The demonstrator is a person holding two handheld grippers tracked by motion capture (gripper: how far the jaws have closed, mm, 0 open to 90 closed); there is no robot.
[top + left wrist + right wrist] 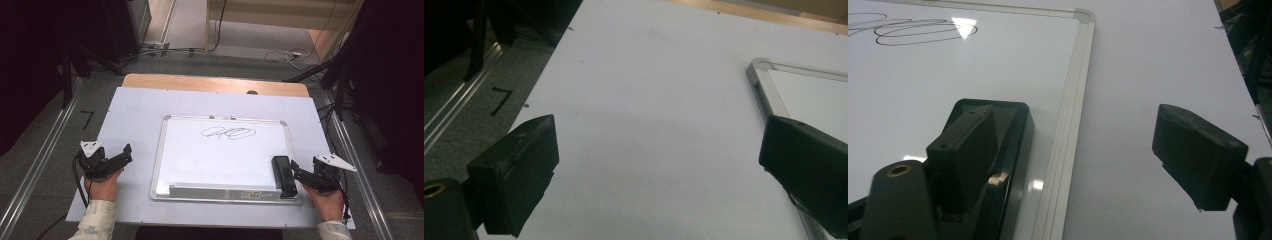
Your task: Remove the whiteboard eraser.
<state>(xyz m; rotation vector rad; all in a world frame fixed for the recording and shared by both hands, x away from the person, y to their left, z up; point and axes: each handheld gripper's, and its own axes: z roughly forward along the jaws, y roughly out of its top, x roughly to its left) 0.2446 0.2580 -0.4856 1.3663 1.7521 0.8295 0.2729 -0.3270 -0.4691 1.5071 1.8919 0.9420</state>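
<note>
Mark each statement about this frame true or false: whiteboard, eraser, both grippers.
1. The whiteboard carries a black scribble near its far edge. True.
2. The eraser lies at the board's left end. False: it lies at the right end, by the frame.
3. The left gripper is shut on a marker. False: its jaws stand wide apart over the white sheet, holding nothing.
4. The right gripper is open, next to the eraser. True.
5. The board is wiped clean. False: the scribble is there.
</note>
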